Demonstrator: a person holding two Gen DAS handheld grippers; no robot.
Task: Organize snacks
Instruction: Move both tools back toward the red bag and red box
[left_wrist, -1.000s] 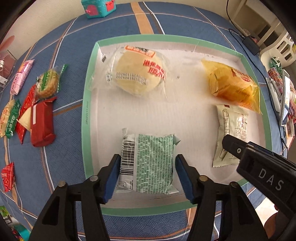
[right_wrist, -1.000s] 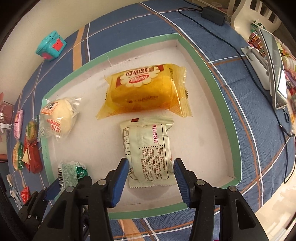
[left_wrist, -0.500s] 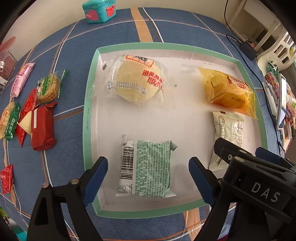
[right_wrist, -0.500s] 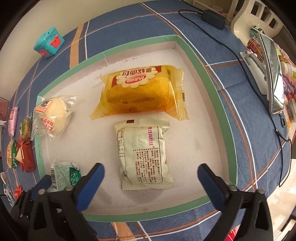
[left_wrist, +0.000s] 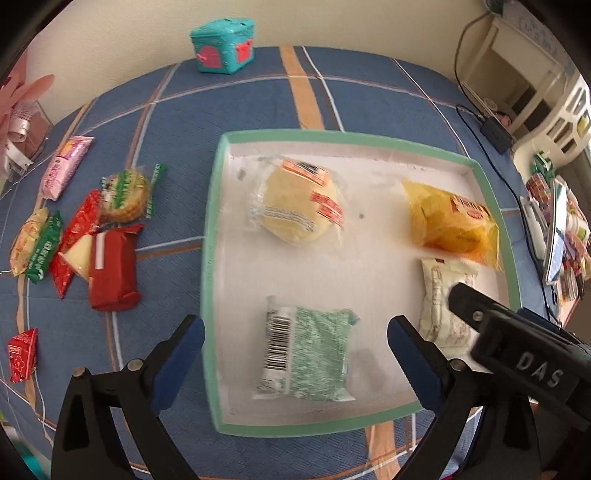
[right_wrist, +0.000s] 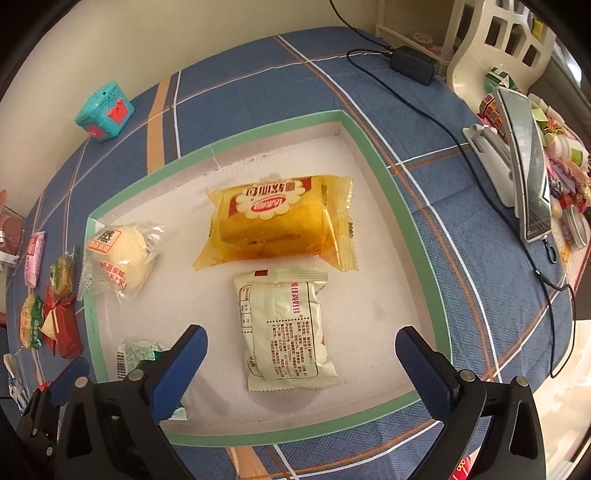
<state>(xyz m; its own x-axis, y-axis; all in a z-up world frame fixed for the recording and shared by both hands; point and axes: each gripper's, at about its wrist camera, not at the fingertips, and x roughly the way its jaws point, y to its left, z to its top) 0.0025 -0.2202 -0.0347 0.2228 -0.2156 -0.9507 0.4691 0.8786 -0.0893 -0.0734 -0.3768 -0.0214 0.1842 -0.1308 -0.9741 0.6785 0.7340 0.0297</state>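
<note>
A white tray with a green rim (left_wrist: 210, 258) holds a round bun (left_wrist: 295, 206), a yellow cake packet (right_wrist: 277, 221), a white packet (right_wrist: 288, 332) and a green packet (left_wrist: 314, 358). My left gripper (left_wrist: 295, 328) hovers above the green packet, jaws opening and wide, pads clear of it. My right gripper (right_wrist: 301, 336) hangs open above the white packet without touching it. Both packets lie flat in the tray's near half. Loose snacks lie left of the tray: a red packet (left_wrist: 110, 269), a biscuit pack (left_wrist: 125, 194), a pink packet (left_wrist: 64, 168).
A teal toy box (left_wrist: 223, 46) stands at the far edge of the blue checked cloth. On the right lie a black power adapter (right_wrist: 412, 64) with its cable and a phone on a stand (right_wrist: 524, 162) among clutter. A small red packet (left_wrist: 22, 354) lies near left.
Both grippers opened from close around their packets to wide apart, letting go of the green and the white packet, and both rose a little above the tray.
</note>
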